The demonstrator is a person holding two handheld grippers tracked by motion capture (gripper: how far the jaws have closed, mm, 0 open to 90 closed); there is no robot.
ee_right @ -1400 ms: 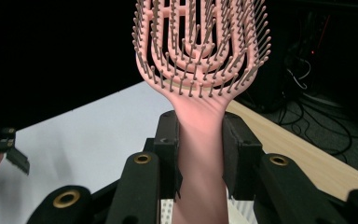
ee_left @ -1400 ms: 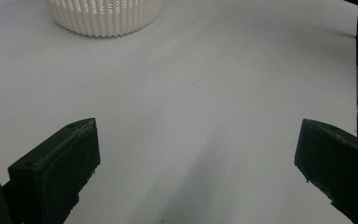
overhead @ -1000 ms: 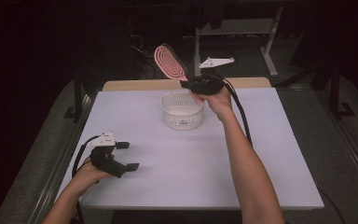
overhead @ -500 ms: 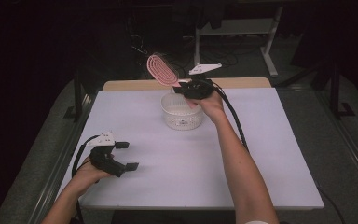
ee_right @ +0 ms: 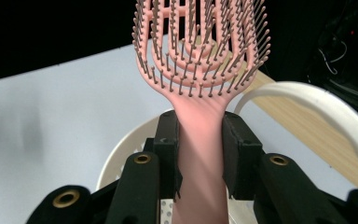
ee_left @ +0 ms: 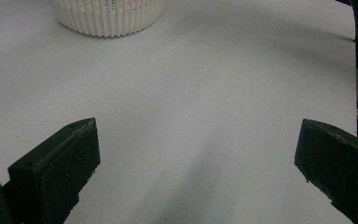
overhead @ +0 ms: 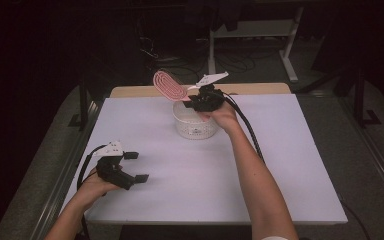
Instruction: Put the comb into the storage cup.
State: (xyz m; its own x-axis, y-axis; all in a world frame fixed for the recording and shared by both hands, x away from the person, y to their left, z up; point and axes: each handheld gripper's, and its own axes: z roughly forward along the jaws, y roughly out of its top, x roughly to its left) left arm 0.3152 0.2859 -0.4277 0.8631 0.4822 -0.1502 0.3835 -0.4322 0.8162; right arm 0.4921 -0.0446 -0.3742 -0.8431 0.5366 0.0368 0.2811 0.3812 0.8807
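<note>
White bench (overhead: 290,165) carries a white ribbed basket (overhead: 195,125) near its far middle. Right tool (overhead: 200,102) over the basket rim, jaws clamped on the handle of a pink vented hairbrush (overhead: 169,86), head tilted up and away past the basket's far-left side; bristles face the right gripper view. Left tool (overhead: 139,166) at near-left on the bench, jaws wide apart, nothing between them.
</note>
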